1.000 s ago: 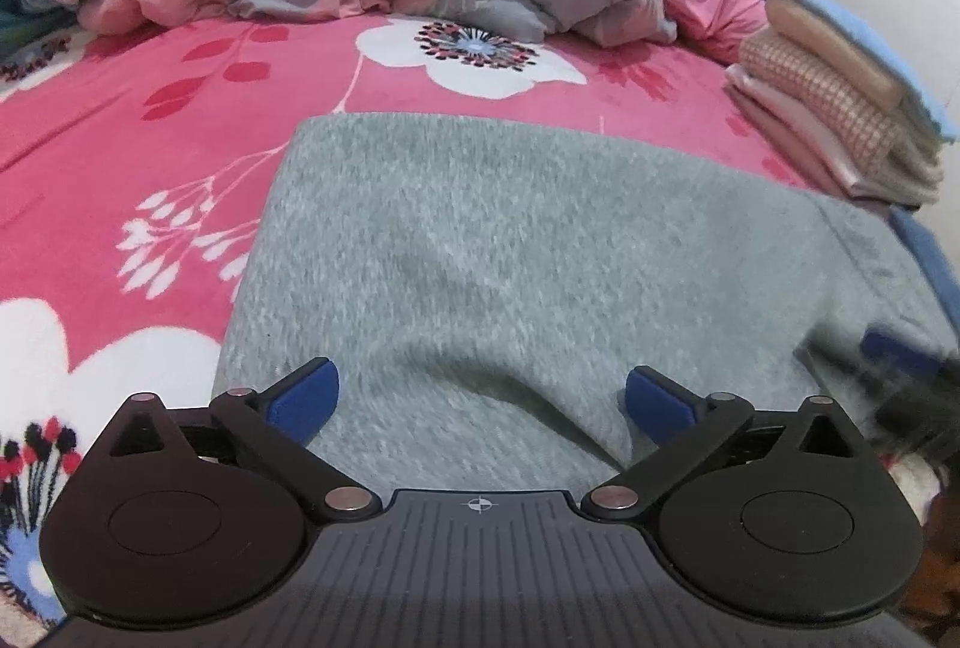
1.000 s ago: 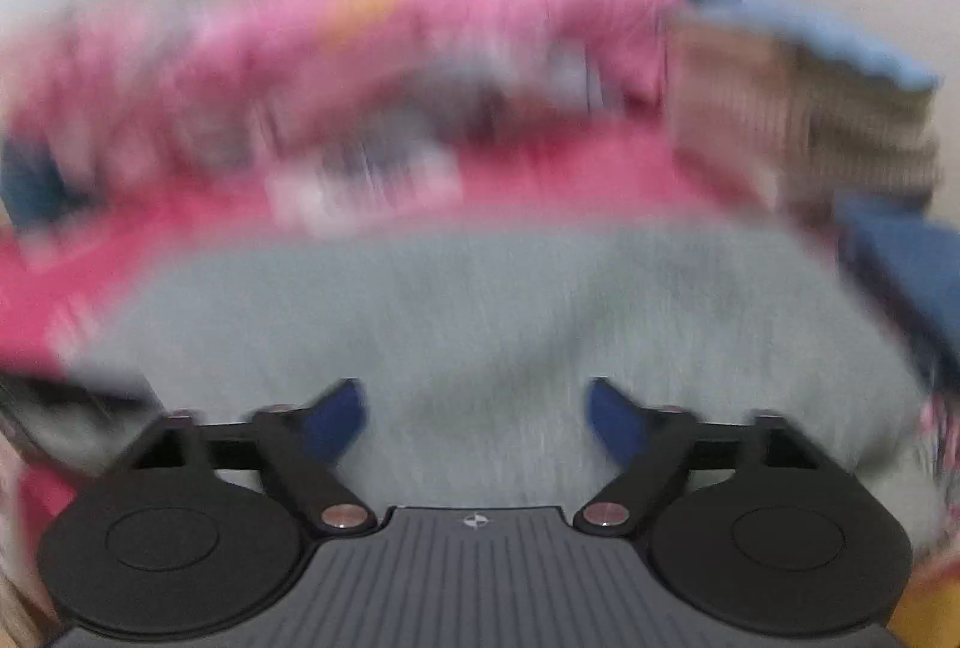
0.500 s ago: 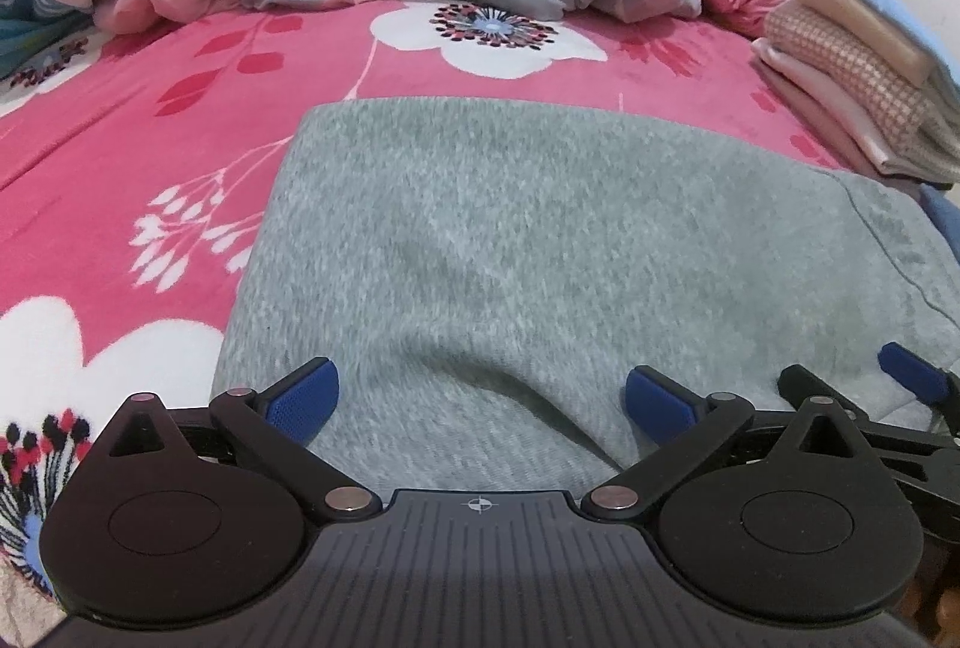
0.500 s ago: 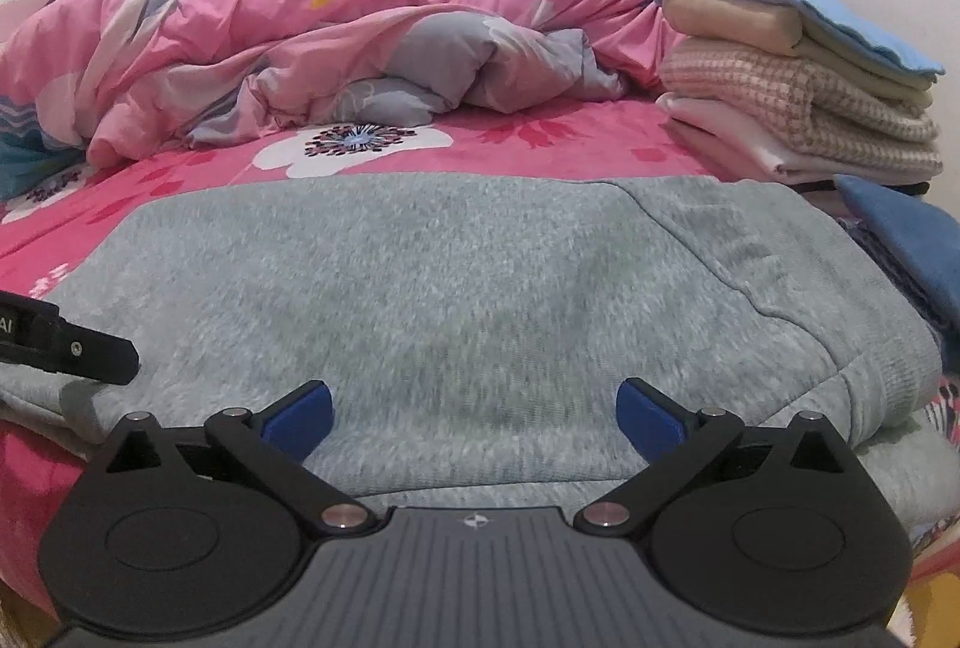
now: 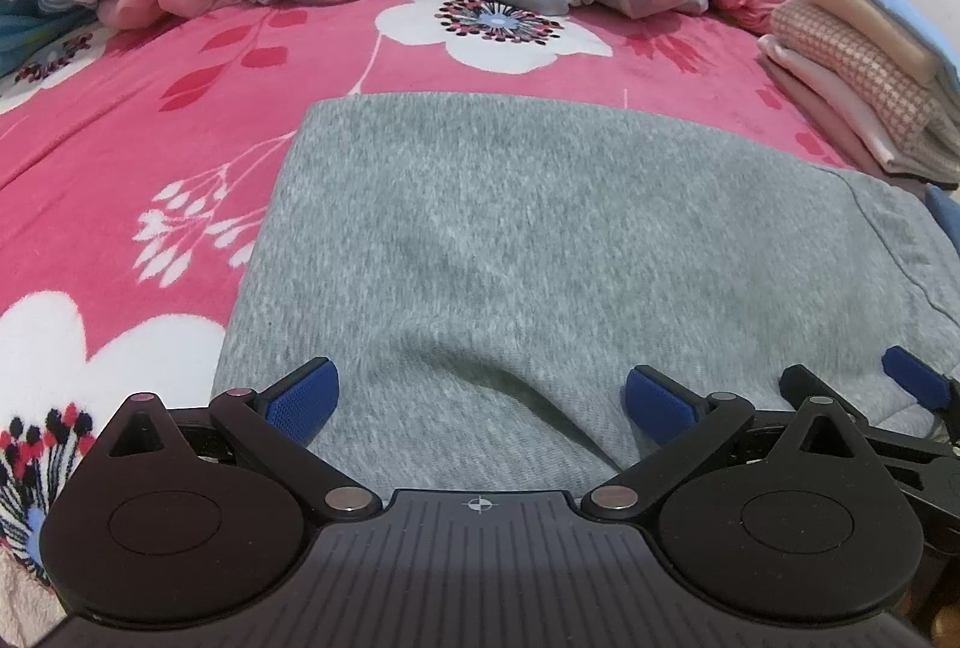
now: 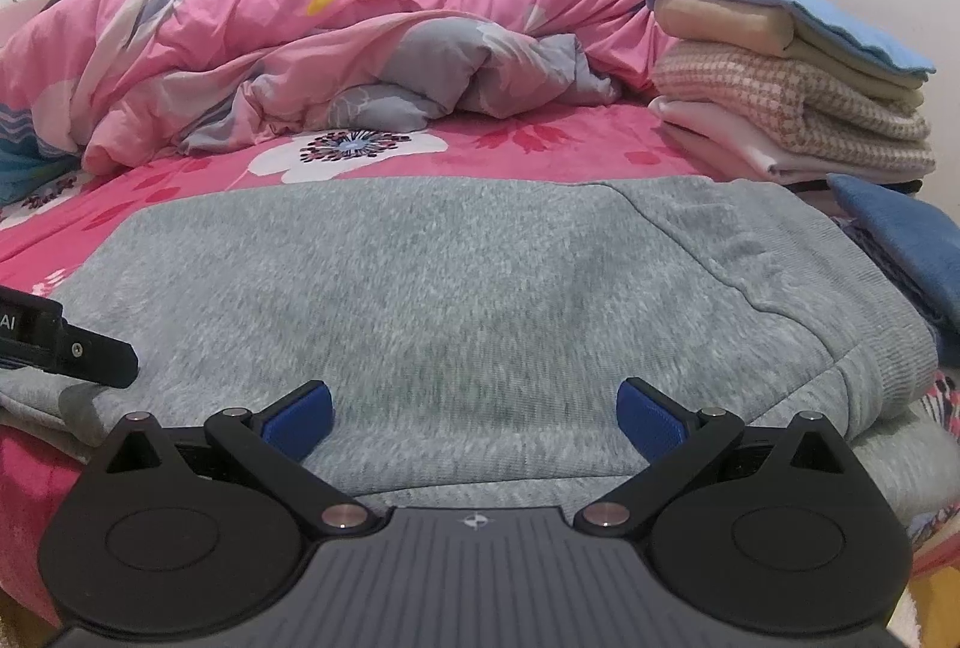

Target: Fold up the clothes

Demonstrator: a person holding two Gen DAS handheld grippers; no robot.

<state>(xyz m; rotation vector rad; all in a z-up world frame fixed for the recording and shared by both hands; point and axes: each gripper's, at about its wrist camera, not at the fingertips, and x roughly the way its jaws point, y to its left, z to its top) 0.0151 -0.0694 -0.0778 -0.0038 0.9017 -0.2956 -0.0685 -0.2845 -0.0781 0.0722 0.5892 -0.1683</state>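
— So, how do the fingers stand?

— Both pairs are spread wide, with nothing clamped. In the left wrist view the left gripper (image 5: 480, 399) sits at the bottom of the frame, its blue pads (image 5: 303, 399) far apart over grey cloth. The right gripper (image 6: 474, 411) is the same in its own view, blue pads (image 6: 651, 417) wide, pressing on nothing.

— And where is the garment?

— A folded grey sweatshirt (image 5: 540, 258) fills the middle of both frames, lying flat on a pink floral bedsheet (image 5: 150, 108). Its near edge runs under and between each pair of fingers. Whether the pads actually touch the fabric, I cannot tell. At the lower right of the left view, the right gripper's fingers rest by the sweatshirt's ribbed hem.

— What else?

— A crumpled pink duvet (image 6: 330, 48) along the top, and a stack of folded clothes (image 6: 792, 96) at the upper right.

— Anything changed?

— A second ago the right view was blurred with motion; now it is sharp and steady, and its fingers stand wider.
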